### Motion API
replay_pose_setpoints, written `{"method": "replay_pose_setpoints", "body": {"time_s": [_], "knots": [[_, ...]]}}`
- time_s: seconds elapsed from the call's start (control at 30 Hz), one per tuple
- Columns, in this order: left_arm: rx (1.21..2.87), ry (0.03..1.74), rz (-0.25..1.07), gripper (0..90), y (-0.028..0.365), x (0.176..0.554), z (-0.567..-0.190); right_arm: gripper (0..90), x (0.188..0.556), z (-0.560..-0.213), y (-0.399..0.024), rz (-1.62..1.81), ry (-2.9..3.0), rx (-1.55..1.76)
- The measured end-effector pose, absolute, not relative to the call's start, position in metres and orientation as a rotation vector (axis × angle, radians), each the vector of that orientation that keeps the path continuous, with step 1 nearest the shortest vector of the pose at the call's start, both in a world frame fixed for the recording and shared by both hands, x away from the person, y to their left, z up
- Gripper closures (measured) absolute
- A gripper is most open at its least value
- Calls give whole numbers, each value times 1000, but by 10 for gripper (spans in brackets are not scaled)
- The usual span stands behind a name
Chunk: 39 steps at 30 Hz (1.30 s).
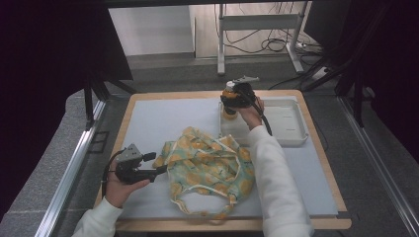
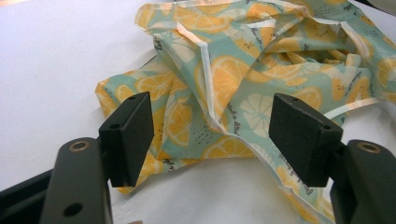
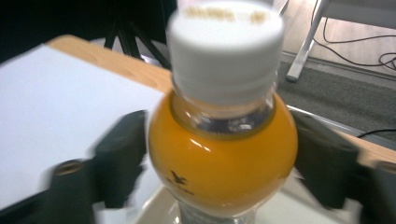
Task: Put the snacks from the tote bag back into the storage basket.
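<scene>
A tote bag (image 1: 210, 168) printed with orange slices on pale green lies crumpled on the grey mat; its hems and folds show close up in the left gripper view (image 2: 261, 70). My left gripper (image 1: 155, 164) rests at the bag's left edge, open (image 2: 212, 135), with the cloth's corner lying between and beyond the pads, untouched. A small bottle of orange drink (image 1: 229, 106) with a white cap stands in the left end of the white tray (image 1: 291, 133). My right gripper (image 1: 238, 95) is over it, open; the jaws (image 3: 219, 154) flank the bottle's shoulder (image 3: 224, 168) closely.
The grey mat (image 1: 148, 118) covers a wooden table (image 1: 296, 94). The bag's loop handle (image 1: 202, 210) lies near the front edge. Beyond the table stand a white frame's legs (image 1: 257, 29) and floor cables (image 1: 276, 44). A dark curtain hangs at the left.
</scene>
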<state>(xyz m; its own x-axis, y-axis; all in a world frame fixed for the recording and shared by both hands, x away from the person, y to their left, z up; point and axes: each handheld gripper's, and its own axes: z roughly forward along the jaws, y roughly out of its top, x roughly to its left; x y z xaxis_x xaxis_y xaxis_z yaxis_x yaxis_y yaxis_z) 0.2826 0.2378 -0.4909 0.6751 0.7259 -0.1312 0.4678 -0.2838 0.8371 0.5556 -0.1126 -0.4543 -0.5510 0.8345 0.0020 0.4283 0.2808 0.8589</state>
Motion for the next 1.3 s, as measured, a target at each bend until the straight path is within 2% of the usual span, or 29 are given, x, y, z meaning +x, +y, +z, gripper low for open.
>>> {"method": "replay_pose_setpoints", "body": {"time_s": [0.13, 0.83, 1.03, 1.3], "knots": [[1943, 928, 343, 315, 237, 283, -491, 108, 551, -448, -115, 1200, 2107, 1115], [1943, 918, 339, 313, 235, 283, -488, 86, 517, -420, -150, 1353, 2061, 1119], [1943, 911, 339, 313, 235, 281, -487, 91, 490, -409, -165, 1396, 2054, 1095], [1935, 904, 336, 314, 236, 277, -486, 115, 434, -401, -185, 1437, 2083, 1012]]}}
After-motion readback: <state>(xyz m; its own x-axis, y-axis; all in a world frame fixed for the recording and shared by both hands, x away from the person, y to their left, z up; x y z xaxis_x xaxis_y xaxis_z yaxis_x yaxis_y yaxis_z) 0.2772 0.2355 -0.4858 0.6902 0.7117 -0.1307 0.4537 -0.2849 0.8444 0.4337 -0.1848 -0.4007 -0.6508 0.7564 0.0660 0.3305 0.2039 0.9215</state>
